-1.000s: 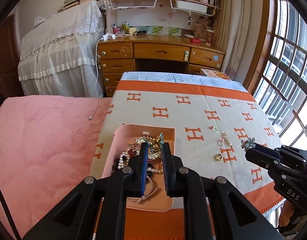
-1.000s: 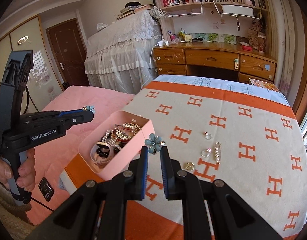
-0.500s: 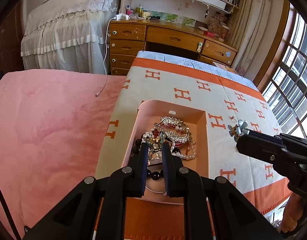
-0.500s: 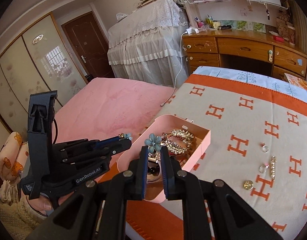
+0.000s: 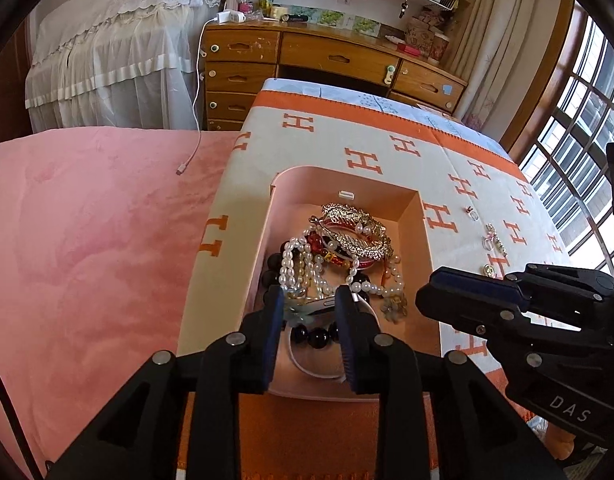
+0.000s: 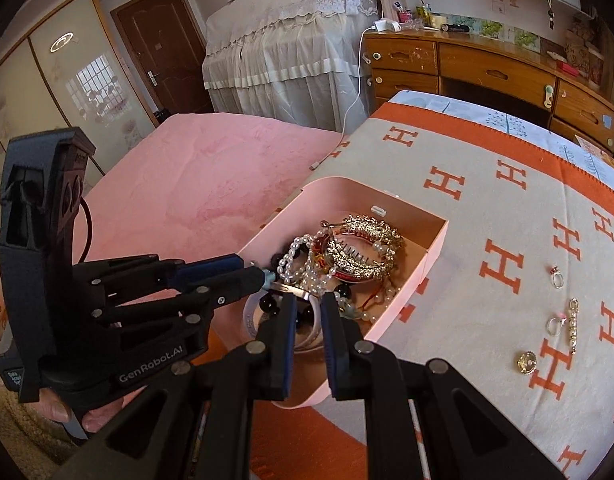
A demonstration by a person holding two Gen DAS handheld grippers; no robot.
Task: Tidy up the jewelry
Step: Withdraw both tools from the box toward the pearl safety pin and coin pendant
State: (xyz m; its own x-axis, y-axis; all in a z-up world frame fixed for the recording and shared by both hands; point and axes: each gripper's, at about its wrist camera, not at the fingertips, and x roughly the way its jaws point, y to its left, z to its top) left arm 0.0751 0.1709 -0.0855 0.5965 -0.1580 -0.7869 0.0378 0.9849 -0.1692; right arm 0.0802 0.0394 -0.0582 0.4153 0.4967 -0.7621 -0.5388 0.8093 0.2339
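Release is the step in hand: the left claw hangs low inside the open pink rectangular cardboard box, its jaws opening, with a small teal flower-shaped earring between them, close against one finger. The pads do not look to press on it. To do this well, I judge the jaws should part fully while low over the heap of pearl strands and gold bangles, so the earring drops only a little way. The claw should then lift straight up, clear of the beads, so nothing snags. The right claw has its jaws nearly together, over the box's near end. A second pale flower-shaped earring sits just beside its tip; whether it is pinched or lying loose I cannot tell. Silver rings and a gold bar pin lie well apart on the orange-and-cream patterned blanket, not yet boxed
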